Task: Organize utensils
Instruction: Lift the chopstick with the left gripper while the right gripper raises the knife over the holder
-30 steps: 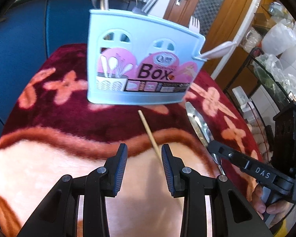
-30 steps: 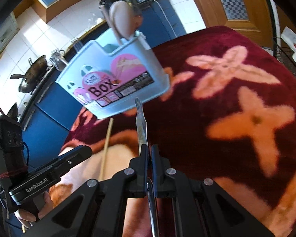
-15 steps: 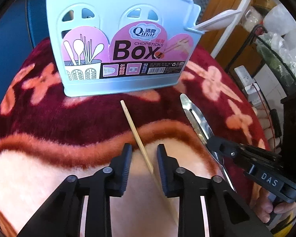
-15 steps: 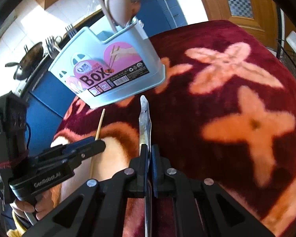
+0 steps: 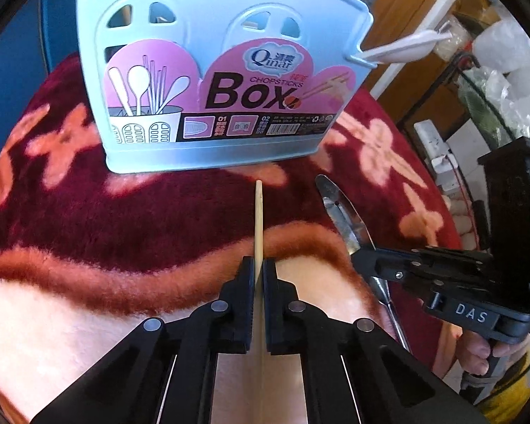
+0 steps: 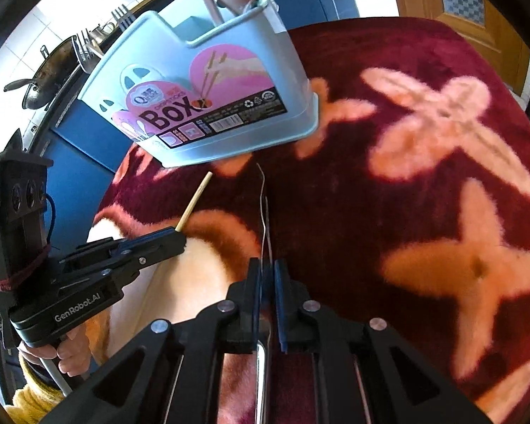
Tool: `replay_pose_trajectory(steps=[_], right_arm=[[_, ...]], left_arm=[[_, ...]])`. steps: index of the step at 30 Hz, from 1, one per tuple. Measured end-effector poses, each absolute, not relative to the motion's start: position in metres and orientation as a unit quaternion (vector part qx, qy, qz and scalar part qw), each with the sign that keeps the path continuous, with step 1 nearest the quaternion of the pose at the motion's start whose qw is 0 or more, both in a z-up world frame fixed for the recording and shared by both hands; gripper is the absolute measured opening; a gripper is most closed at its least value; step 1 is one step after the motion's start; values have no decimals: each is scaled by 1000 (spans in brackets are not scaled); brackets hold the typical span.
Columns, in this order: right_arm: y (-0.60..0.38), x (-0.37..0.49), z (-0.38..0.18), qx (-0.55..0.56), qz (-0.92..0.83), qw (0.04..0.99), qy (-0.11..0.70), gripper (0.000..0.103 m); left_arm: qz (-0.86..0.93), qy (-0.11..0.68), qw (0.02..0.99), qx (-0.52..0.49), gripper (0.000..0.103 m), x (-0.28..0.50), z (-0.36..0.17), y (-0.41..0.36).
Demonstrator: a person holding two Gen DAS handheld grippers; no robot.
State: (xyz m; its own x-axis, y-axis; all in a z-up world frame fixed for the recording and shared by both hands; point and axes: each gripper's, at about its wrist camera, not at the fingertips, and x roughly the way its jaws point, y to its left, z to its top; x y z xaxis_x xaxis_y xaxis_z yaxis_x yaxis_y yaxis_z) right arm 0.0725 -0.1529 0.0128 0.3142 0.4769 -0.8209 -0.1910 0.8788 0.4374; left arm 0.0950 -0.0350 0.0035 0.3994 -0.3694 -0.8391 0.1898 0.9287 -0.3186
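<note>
A light blue chopsticks box (image 5: 212, 70) stands on the red floral cloth, with a white spoon (image 5: 406, 47) and a fork sticking out of it. It also shows in the right wrist view (image 6: 208, 99). My left gripper (image 5: 259, 265) is shut on a wooden chopstick (image 5: 259, 219) that points at the box. My right gripper (image 6: 268, 268) is shut on a metal spoon (image 6: 263, 205), seen edge-on there. In the left wrist view the spoon's bowl (image 5: 339, 212) sticks out of the right gripper (image 5: 362, 252), right of the chopstick.
The round table is covered by a furry red and peach cloth (image 6: 424, 176). Blue cabinets (image 6: 84, 134) with a pan and forks stand behind the box. A wooden door (image 6: 459, 3) and a wire shelf (image 5: 484, 106) with bags are to the right.
My left gripper closed on the chopstick, which now points straight at the box. The box looms nearer in both views. The spoon in my right gripper has turned edge-on.
</note>
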Motion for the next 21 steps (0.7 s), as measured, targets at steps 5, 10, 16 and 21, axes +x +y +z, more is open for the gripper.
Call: replay_pose_trajectory(steps=[5, 10, 16, 21], right_arm=[[-157, 66, 15, 143, 207, 807, 534, 8], [-161, 51, 25, 168, 219, 819, 503, 8], [-165, 33, 52, 179, 229, 848, 443, 8], [-164, 24, 84, 179, 238, 877, 376, 8]], left_arm=[[-177, 508, 837, -105, 4, 86, 10, -32], [-185, 464, 858, -117, 4, 69, 33, -25], [-191, 410, 880, -141, 4, 59, 64, -15], [-195, 365, 898, -151, 4, 54, 90, -8]])
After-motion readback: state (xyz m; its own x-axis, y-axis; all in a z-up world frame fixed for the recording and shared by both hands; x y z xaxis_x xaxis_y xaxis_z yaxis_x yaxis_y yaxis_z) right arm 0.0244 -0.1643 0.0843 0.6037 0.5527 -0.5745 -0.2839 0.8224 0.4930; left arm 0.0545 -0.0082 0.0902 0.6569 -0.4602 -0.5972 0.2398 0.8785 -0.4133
